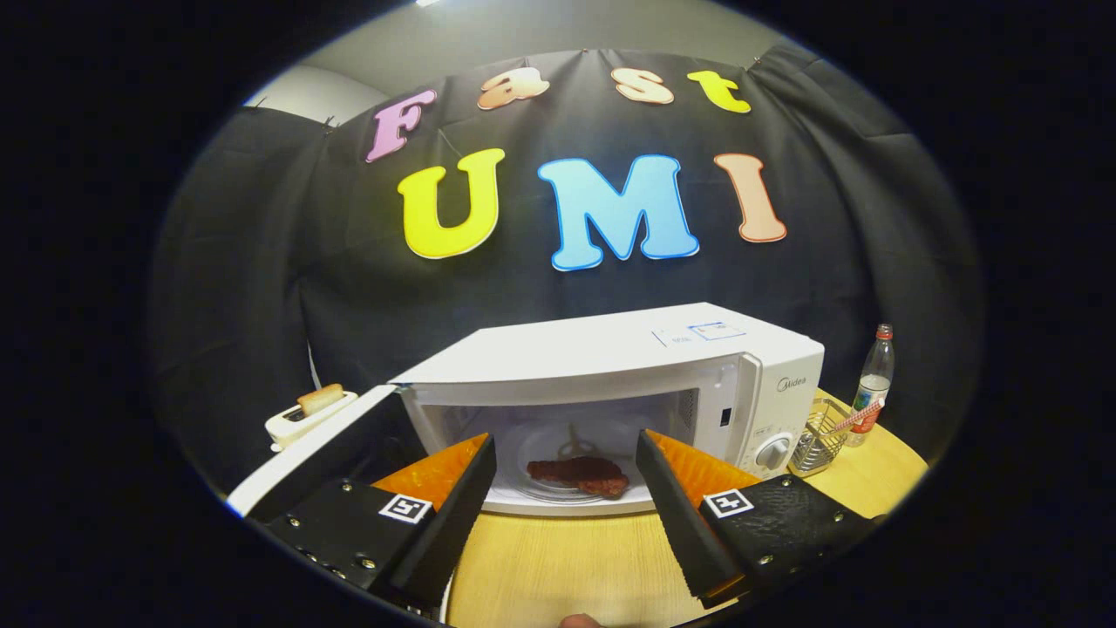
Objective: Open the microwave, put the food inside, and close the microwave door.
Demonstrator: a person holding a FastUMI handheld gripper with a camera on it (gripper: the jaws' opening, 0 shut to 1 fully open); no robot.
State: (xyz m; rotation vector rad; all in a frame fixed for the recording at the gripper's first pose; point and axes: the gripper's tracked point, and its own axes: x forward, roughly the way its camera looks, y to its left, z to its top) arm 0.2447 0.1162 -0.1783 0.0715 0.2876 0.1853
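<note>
Right now the gripper (565,449) hangs above the wooden table (567,567) with its two fingers (462,497) spread wide apart and nothing held between them. Seen through the gap between the fingers, just beyond their tips, the food (578,475), a dark reddish-brown slab that looks like a piece of meat, lies on the glass turntable (545,453) inside the microwave (610,366). The fingers do not touch it. The microwave is white and stands on the table, its cavity open toward the gripper. Its door (323,453) is swung out to the left, its dark inner face turned toward the cavity, partly behind the left finger. A control panel with a round knob (772,451) sits on the microwave's right side. Left of the door, further back, a white toaster (307,417) carries a slice of bread (321,399) in its slot. Right of the microwave, a wire basket (819,440) stands near the table's edge, and a clear bottle (873,388) with a red cap stands just beside it.
</note>
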